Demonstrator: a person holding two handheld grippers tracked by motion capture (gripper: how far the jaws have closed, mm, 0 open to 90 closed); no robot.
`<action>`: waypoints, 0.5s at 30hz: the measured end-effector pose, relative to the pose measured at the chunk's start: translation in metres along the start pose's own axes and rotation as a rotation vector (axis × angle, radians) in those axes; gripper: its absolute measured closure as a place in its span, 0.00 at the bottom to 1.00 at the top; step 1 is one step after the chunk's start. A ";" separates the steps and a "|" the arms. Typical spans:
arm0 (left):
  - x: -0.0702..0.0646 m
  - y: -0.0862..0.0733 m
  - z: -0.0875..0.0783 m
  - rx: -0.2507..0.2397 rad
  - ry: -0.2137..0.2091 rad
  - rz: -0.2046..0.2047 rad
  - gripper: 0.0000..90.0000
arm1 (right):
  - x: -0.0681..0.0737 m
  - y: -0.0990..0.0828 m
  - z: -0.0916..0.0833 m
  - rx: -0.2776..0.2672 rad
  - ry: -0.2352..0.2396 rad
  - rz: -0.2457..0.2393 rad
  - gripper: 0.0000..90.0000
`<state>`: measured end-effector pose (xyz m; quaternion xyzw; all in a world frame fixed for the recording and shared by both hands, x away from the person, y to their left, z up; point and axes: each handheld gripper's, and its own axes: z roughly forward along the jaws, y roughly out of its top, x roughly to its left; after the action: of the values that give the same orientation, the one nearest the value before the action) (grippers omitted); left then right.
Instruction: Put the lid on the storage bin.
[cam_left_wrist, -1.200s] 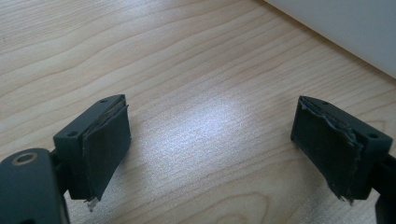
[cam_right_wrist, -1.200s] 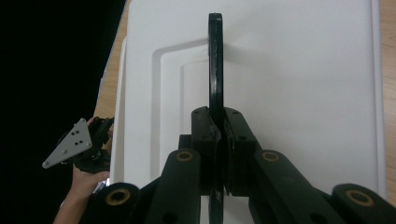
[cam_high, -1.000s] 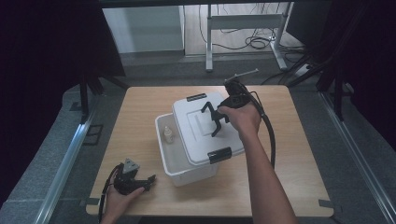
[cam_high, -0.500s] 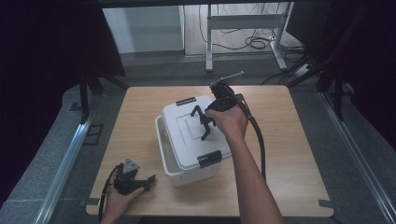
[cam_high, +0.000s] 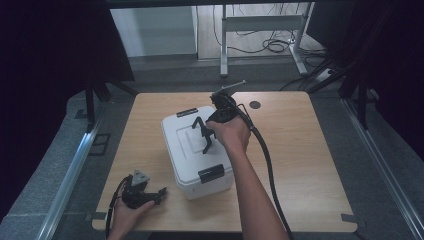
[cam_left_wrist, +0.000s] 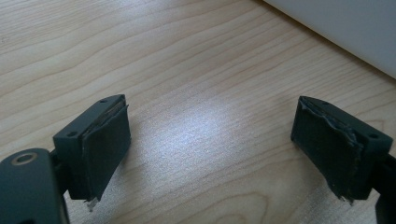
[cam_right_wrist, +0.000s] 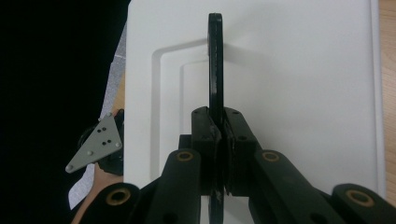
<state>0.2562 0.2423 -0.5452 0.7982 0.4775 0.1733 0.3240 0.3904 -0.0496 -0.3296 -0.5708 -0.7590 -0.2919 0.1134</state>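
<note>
A white plastic box (cam_high: 200, 172) stands in the middle of the wooden table (cam_high: 305, 165), its white lid (cam_high: 180, 131) lying over it. The lid's thin black handle (cam_right_wrist: 215, 60) stands upright, and my right gripper (cam_right_wrist: 219, 135) is shut on it from above; in the high view that gripper (cam_high: 205, 139) hangs over the lid's centre. My left gripper (cam_high: 157, 194) rests on the table near the front left corner, held by a hand. Its jaws stand wide open over bare wood (cam_left_wrist: 210, 144), and the box's white wall (cam_left_wrist: 345, 23) lies just beyond them.
Black latches sit at the lid's far end (cam_high: 187, 112) and near end (cam_high: 211, 173). A thick black cable (cam_high: 270, 170) trails from the right gripper toward the front edge. A small dark disc (cam_high: 255, 104) lies at the table's back. A metal stand and cables are on the floor behind.
My right gripper has carried the lid by its handle to the left, from an offset position to squarely over the box, hiding the box's inside. The left gripper has stayed put.
</note>
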 end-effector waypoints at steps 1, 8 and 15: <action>0.000 0.000 0.000 0.000 0.000 0.000 0.13 | 0.002 0.001 0.002 -0.007 0.002 0.006 0.94; 0.000 0.000 0.000 0.000 -0.001 0.001 0.13 | 0.000 -0.001 0.005 -0.018 -0.007 0.021 0.95; 0.000 0.000 0.000 0.001 -0.001 0.001 0.13 | -0.006 -0.003 0.012 -0.008 -0.009 0.036 0.95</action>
<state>0.2561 0.2422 -0.5451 0.7987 0.4768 0.1728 0.3238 0.3911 -0.0488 -0.3433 -0.5862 -0.7479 -0.2902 0.1130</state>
